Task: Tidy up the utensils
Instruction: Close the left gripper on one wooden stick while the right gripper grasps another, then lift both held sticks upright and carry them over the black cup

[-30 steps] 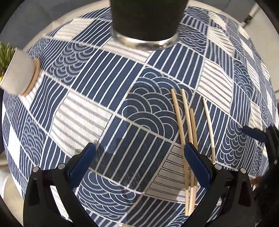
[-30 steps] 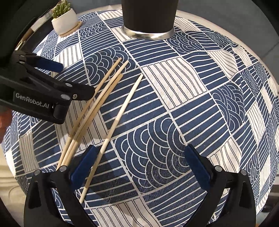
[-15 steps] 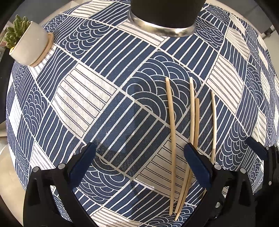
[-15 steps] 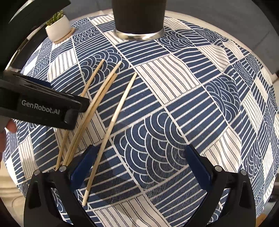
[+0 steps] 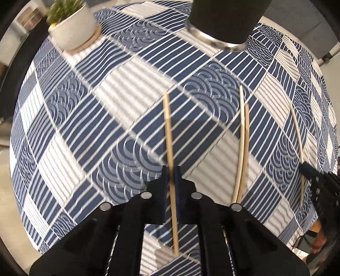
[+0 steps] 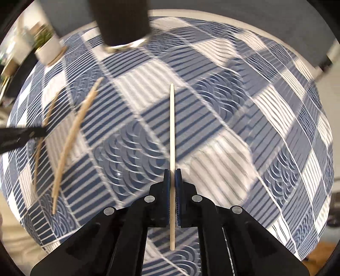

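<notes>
- In front of the dark holder [image 5: 225, 19], my left hand-held gripper [image 5: 171, 176] pinches one chopstick [image 5: 169, 135].
- My right hand-held gripper [image 6: 172, 178] pinches another chopstick [image 6: 171, 127].
- Two more chopsticks [image 5: 242, 148] lie on the desk [image 5: 106, 106], nearer than the holder.
- I should tip each point downward over the holder's mouth, gripping firmly.

Potted plant [image 5: 71, 24] on wooden coaster [image 5: 89, 41], far-left on patterned tablecloth [image 5: 119, 118].

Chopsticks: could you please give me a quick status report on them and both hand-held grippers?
Left hand-held gripper shut on one chopstick. Right hand-held gripper shut on another chopstick. Two chopsticks lie on tablecloth. Black holder ahead, nothing between.
</notes>
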Tool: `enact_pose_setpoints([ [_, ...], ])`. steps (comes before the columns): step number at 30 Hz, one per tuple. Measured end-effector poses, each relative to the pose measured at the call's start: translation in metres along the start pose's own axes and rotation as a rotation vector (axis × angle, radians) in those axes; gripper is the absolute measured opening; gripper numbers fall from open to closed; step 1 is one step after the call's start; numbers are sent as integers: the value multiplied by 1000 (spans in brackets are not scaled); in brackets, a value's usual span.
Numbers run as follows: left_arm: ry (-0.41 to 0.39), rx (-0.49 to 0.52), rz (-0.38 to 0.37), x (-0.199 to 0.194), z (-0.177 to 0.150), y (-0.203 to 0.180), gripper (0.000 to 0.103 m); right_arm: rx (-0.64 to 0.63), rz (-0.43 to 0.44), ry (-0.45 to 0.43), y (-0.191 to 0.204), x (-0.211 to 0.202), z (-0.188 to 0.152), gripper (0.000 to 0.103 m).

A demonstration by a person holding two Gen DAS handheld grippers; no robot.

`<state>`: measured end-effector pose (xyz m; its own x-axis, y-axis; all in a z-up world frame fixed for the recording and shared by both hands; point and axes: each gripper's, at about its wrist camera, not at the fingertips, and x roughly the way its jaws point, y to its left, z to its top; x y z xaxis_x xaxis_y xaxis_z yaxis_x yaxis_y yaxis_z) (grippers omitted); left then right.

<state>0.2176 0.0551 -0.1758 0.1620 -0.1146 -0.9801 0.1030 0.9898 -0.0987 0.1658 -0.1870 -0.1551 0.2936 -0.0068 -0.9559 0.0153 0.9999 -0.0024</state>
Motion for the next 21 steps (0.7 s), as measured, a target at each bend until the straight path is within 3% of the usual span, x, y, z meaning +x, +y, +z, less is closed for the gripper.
enact_pose_setpoints([
  [8,3,-124,-159,-8,-41,45,5,48,-40,-12,-42,-13,-26,5],
  [14,-9,-134,-138,-29,-57,65,5,32,-59,-53,-52,-38,-33,5],
  [17,-41,-136,-141,-55,-70,74,5,35,-70,-85,-54,-52,-24,5],
  [21,-96,-107,-103,-80,-65,70,5,45,-57,-150,-59,-78,-12,5],
])
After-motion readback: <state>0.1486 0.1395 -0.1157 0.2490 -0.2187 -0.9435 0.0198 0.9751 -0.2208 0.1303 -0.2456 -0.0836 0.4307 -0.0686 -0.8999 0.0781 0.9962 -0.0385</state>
